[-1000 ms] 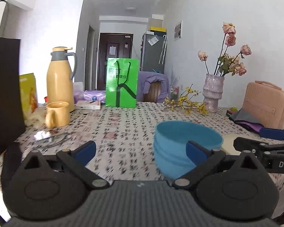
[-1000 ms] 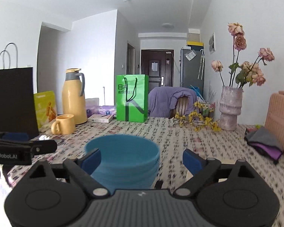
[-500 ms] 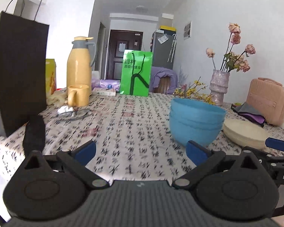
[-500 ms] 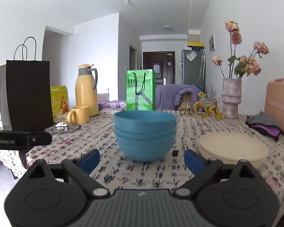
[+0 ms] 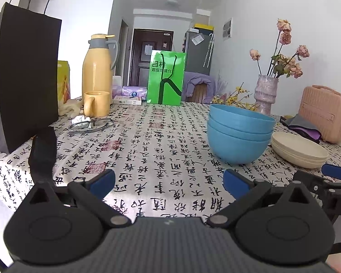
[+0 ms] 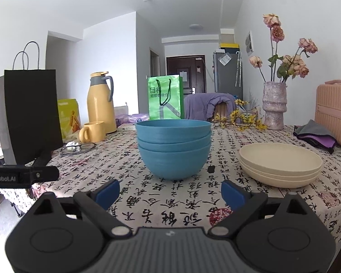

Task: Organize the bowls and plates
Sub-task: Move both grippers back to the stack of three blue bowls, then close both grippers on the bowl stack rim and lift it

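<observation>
A black paper bag [image 5: 22,77] is standing at the left of the frame on the patterned tablecloth [image 5: 147,141]. A yellow thermos [image 5: 97,68] is rising behind a yellow mug [image 5: 96,103], with glasses [image 5: 91,124] lying nearer the camera. A green bag [image 5: 166,78] is standing at centre, while a vase of dried roses [image 5: 266,97] and a pink case [image 5: 325,111] are sitting at the right.

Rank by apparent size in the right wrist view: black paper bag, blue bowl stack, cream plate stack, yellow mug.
1. black paper bag, tallest and broadest
2. blue bowl stack and cream plate stack: the plates look wider, the bowls taller, too alike to split
3. yellow mug, clearly smallest, though it sits farther back
</observation>
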Demonstrator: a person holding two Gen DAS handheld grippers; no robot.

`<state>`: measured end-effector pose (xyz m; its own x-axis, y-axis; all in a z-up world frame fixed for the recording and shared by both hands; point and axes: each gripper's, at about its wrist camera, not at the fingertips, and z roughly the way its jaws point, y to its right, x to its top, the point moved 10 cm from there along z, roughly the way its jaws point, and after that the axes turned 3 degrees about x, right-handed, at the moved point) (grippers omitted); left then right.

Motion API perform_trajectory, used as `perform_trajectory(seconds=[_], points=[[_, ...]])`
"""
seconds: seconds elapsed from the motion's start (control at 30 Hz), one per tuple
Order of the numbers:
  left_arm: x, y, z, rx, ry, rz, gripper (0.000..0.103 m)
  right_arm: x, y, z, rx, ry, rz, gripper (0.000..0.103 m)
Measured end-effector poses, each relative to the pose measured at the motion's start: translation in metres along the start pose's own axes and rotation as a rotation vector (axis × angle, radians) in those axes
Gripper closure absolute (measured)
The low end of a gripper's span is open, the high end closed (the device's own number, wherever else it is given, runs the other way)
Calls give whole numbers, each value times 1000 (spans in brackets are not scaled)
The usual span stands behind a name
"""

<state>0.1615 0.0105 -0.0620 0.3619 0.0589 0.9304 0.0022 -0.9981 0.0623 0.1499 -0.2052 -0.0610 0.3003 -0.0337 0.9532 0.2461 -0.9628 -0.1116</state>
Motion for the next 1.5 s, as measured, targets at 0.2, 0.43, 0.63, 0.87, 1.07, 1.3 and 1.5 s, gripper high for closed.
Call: perform_trajectory(seconds=[0.2, 0.43, 0.63, 0.87, 1.07, 1.3, 1.5], points=[[2, 3, 2, -6, 2, -1, 0, 0, 4, 1, -10, 1, 6, 7], [4, 9, 3, -16, 5, 3, 0, 1, 8, 0, -16, 5, 6, 7], [23, 20, 10, -58, 11, -12, 0, 24, 15, 3, 0, 26, 43, 7], [77, 47, 40, -133, 42, -44, 0, 85, 29, 27, 47, 82, 96, 7], [99, 64, 98, -163, -60, -84, 0, 105, 53, 79, 36, 20, 147, 7], [97, 76, 158, -224, -187, -175, 1, 91, 77, 140, 69, -112, 286, 9], [85, 85, 198, -266, -286, -223, 9, 76, 92, 174, 108, -185, 416, 14]])
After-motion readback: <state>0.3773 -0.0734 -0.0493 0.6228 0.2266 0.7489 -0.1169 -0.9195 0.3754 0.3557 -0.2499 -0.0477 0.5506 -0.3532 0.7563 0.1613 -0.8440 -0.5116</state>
